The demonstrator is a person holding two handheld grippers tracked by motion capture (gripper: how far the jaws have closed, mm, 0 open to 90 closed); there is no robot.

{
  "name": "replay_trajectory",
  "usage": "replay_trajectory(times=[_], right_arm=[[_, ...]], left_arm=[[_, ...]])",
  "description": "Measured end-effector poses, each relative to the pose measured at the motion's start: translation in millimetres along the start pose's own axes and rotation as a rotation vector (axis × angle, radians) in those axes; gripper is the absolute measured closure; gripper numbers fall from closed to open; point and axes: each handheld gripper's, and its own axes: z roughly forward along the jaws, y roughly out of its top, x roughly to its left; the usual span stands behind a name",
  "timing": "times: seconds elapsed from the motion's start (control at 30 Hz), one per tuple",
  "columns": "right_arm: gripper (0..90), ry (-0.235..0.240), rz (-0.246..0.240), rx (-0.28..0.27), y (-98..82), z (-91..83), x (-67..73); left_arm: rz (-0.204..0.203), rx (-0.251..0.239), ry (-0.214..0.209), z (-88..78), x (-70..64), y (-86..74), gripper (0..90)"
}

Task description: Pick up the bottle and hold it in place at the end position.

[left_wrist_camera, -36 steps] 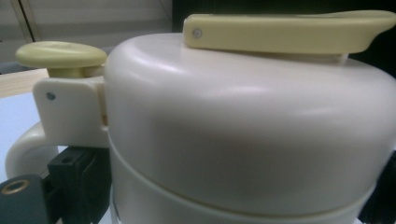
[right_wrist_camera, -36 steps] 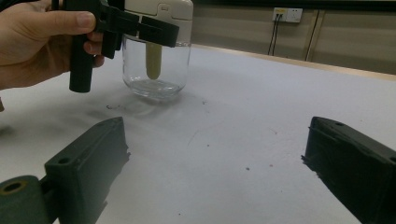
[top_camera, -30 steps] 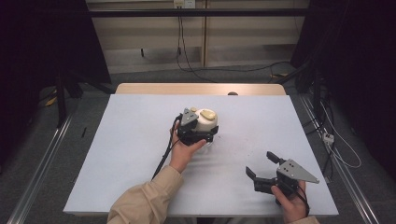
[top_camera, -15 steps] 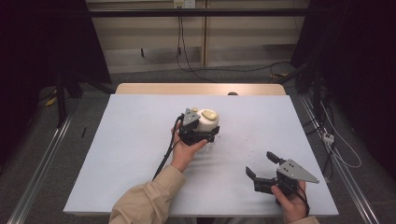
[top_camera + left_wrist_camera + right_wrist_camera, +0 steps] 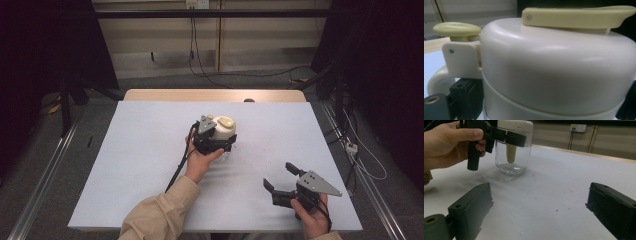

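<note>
Near the table's [image 5: 150,150] middle, the left gripper [image 5: 214,142] clamps the cream lid [image 5: 554,65] of a clear glass jar [image 5: 510,157] standing upright; opening or lifting looks yet to come. By the near right corner, the right gripper [image 5: 281,179] waits, jaws spread, holding nothing.

The left gripper [image 5: 215,141] is black, topped by a grey three-cornered plate, and a black cable trails from it along a tan sleeve [image 5: 157,216]. The right gripper [image 5: 282,178] has the same black body, two blocky black jaws and a grey three-cornered plate dotted with small holes. In the right gripper view its jaws look matt and scuffed, each with a small round hole, and a brass-coloured ring sits at the base of one.
</note>
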Motion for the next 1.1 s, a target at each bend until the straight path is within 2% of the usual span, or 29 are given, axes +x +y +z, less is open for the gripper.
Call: replay_trajectory(times=[0.2, 0.7, 1.1], right_arm=[[5.1, 0.000, 0.000, 0.000, 0.0, 0.0, 0.0], [5.1, 0.001, 0.001, -0.001, 0.0, -0.2, -0.1], [5.1, 0.001, 0.001, 0.000, -0.2, -0.1, -0.1]], left_arm=[[0.009, -0.002, 0.006, 2.9, 1.0, -1.1, 6.1], [-0.013, -0.008, 0.018, 12.7, 1.8, -1.7, 6.1], [-0.006, -0.007, 0.017, 14.7, 2.6, -2.9, 6.1]])
